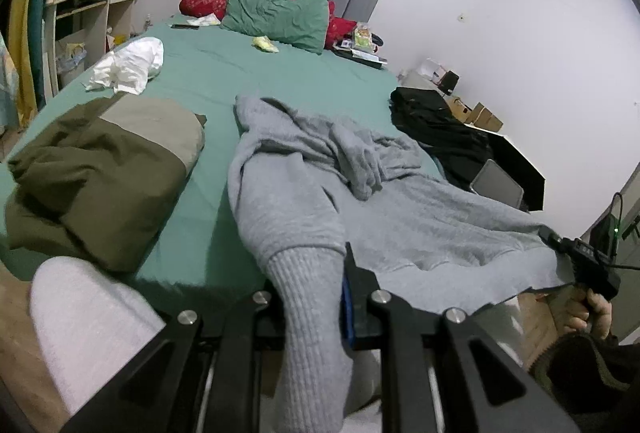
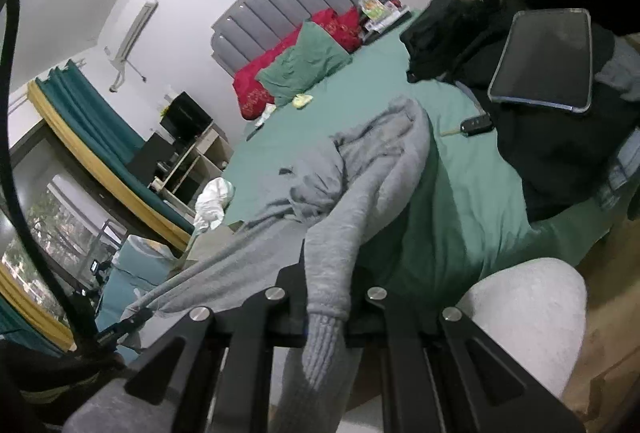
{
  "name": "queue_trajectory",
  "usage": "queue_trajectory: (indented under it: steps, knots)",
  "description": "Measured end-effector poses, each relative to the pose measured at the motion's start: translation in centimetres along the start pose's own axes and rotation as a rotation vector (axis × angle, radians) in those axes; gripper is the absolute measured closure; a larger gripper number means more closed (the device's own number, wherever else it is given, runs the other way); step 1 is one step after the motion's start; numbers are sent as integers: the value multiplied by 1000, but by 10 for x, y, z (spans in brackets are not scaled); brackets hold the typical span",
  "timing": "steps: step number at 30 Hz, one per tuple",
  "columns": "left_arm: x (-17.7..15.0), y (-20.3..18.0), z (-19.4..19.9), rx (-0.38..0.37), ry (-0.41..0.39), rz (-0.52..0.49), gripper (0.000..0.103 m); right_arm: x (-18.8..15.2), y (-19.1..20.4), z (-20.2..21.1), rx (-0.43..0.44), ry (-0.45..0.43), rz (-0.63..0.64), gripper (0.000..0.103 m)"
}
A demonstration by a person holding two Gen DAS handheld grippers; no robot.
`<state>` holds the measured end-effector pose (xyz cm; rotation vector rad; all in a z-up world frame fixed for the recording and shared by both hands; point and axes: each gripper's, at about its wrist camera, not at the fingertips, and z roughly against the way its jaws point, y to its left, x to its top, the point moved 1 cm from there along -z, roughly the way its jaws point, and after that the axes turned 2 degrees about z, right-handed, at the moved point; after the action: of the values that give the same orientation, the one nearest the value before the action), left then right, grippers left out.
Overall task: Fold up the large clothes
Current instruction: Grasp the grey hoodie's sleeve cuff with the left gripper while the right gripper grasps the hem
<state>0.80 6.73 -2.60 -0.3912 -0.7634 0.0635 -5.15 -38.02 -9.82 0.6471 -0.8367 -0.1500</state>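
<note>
**Both sleeve cuffs pinched at the foot of the bed**

The left hand-held gripper (image 1: 320, 297) is pinching one ribbed cuff of the large grey knitted sweater (image 1: 360, 193), and the right hand-held gripper (image 2: 326, 297) is pinching the other cuff. The sweater is lying rumpled across the green-sheeted bed (image 1: 248, 81), between a folded olive-brown garment (image 1: 100, 169) and a black clothes heap (image 1: 440, 129) carrying a dark tablet (image 2: 544, 61).

Lying bare between olive bundle (image 1: 104, 173) and grey sweater (image 1: 320, 169); crowding the far side, black clothes (image 1: 436, 125) and phone (image 2: 544, 61).
</note>
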Motion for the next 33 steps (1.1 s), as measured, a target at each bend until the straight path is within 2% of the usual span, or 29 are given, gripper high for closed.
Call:
queue_trajectory:
  steps: [3,6,11,15,23,28,33]
  knots:
    - [0,-6,16,6,-16,-24,88,1,6,15,0,-7,13,94]
    - [3,-7,13,18,-17,-34,88,7,11,16,2,-7,16,94]
    - [23,3,-5,-1,-24,28,88,27,10,-10,6,-15,1,94]
    - [54,10,-30,-19,-42,70,88,49,2,-41,10,-26,-25,94]
    - [134,8,-118,-28,-46,74,88,116,-23,-125,-23,-67,-76,94]
    - [191,18,-184,-87,-20,149,88,163,-36,-192,-41,-53,-96,94]
    - [241,47,-246,-112,-31,238,86,213,-58,-266,-112,-65,-110,93]
